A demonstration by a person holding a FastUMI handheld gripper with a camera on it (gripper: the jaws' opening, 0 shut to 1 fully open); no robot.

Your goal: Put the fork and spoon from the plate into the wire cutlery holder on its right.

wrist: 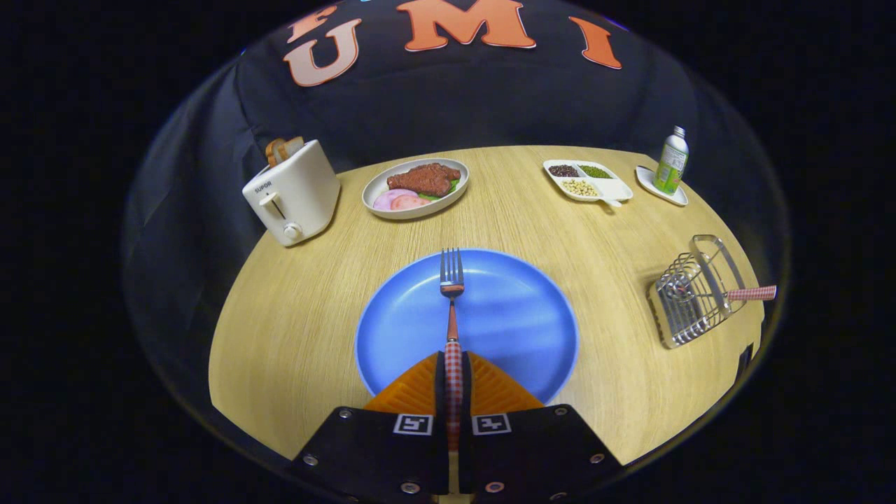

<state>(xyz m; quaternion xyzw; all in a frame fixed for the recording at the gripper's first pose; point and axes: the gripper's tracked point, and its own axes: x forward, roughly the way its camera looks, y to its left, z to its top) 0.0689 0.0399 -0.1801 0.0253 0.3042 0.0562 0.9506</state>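
The tongs (453,378) are clenched on the fork's (451,294) checked handle, both orange fingers (409,392) pressing it from either side, so the fork runs straight out toward twelve o'clock with its tines over the middle of the blue plate (518,329). Gripping at the handle end leaves the tines free to go into the holder (689,297), which lies on the desk (294,315) at about three o'clock, well apart from the plate. A checked handle (752,293), probably the spoon's, already sticks out of it.
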